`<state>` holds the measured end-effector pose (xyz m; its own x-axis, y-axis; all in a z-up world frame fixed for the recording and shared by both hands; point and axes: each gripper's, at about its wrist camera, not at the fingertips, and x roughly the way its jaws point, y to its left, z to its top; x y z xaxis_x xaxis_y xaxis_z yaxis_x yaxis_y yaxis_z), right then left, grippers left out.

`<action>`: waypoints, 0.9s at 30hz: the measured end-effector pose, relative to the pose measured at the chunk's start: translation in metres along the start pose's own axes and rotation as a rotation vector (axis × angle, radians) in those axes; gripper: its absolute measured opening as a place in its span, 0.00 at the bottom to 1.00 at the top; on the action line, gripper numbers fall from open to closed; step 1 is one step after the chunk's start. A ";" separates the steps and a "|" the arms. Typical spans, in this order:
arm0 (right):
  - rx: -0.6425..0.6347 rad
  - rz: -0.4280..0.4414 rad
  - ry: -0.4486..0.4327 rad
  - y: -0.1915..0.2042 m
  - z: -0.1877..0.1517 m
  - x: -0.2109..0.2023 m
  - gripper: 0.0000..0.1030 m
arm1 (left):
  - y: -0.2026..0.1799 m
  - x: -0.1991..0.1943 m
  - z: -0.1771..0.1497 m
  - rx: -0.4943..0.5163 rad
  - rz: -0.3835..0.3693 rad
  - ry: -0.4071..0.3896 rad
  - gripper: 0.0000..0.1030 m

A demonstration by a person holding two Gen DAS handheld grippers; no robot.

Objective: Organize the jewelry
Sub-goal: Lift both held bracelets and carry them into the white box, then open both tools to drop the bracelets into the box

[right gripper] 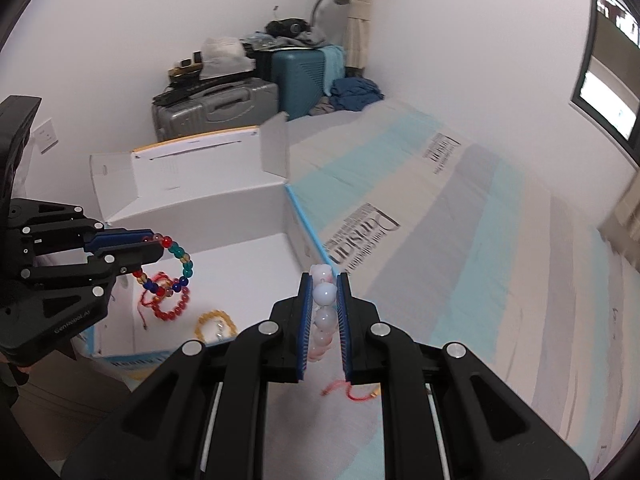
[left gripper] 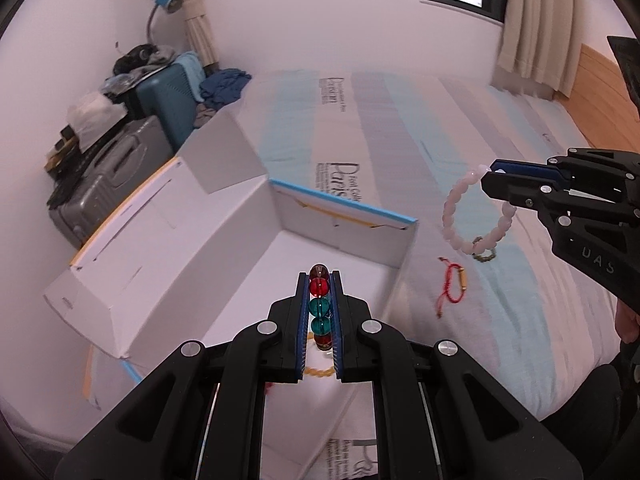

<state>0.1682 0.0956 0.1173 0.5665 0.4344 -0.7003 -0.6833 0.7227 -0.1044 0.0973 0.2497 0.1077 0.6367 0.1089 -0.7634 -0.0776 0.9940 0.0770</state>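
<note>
My left gripper [left gripper: 319, 280] is shut on a multicolour bead bracelet [left gripper: 320, 307] and holds it above the open white box [left gripper: 224, 240]. The right wrist view shows that gripper [right gripper: 154, 246] with the bracelet [right gripper: 181, 266] hanging over the box [right gripper: 240, 208]. My right gripper [right gripper: 323, 278] is shut on a pale pink bead bracelet [right gripper: 325, 294], held over the bed to the right of the box; it also shows in the left wrist view [left gripper: 489, 176] with the pink bracelet [left gripper: 454, 216] dangling. Inside the box lie a red bead bracelet [right gripper: 176, 308], a yellow bead bracelet [right gripper: 214, 322] and a red cord [right gripper: 148, 298].
On the striped bedsheet [left gripper: 440, 120] lie a red cord bracelet [left gripper: 454, 284] and a small green bracelet [left gripper: 485, 254]. Suitcases [right gripper: 224, 106] piled with clothes stand against the wall behind the box. A wooden headboard [left gripper: 596, 76] is at the far right.
</note>
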 end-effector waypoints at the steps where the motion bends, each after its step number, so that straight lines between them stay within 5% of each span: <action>1: -0.005 0.005 0.000 0.004 0.003 0.003 0.11 | 0.006 -0.001 -0.001 -0.006 0.005 0.001 0.09; 13: -0.084 0.080 0.023 0.073 0.027 0.041 0.11 | 0.065 0.020 -0.024 -0.053 0.032 0.090 0.09; 27: -0.172 0.163 0.161 0.125 0.010 0.115 0.11 | 0.095 0.081 -0.060 -0.063 0.000 0.235 0.09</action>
<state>0.1523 0.2417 0.0307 0.3718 0.4369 -0.8191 -0.8354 0.5422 -0.0900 0.0952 0.3527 0.0148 0.4414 0.0964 -0.8921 -0.1301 0.9906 0.0427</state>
